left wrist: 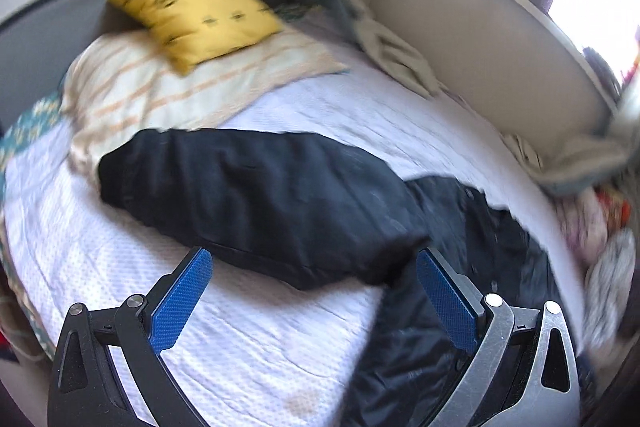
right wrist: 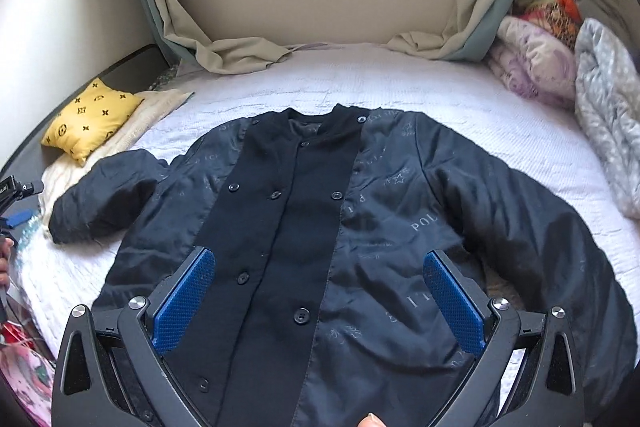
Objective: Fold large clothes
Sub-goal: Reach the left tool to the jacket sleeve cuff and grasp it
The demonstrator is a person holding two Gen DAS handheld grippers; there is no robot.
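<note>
A large black buttoned jacket (right wrist: 312, 211) lies spread front-up on the white bedspread (right wrist: 440, 95), collar toward the window. Its left sleeve (right wrist: 104, 195) sticks out toward the pillows; the right sleeve (right wrist: 532, 227) runs down the right side. My right gripper (right wrist: 318, 267) is open and empty, hovering over the jacket's lower front. In the left wrist view the left sleeve (left wrist: 256, 199) lies across the bed, and my left gripper (left wrist: 314, 269) is open and empty just before the sleeve's near edge. The left gripper also shows at the far left of the right wrist view (right wrist: 16, 203).
A yellow patterned cushion (right wrist: 90, 119) rests on a striped pillow (left wrist: 180, 83) at the head of the bed. Curtains (right wrist: 224, 55) drape onto the bed under the window sill. Folded blankets (right wrist: 560, 75) are piled at the right edge.
</note>
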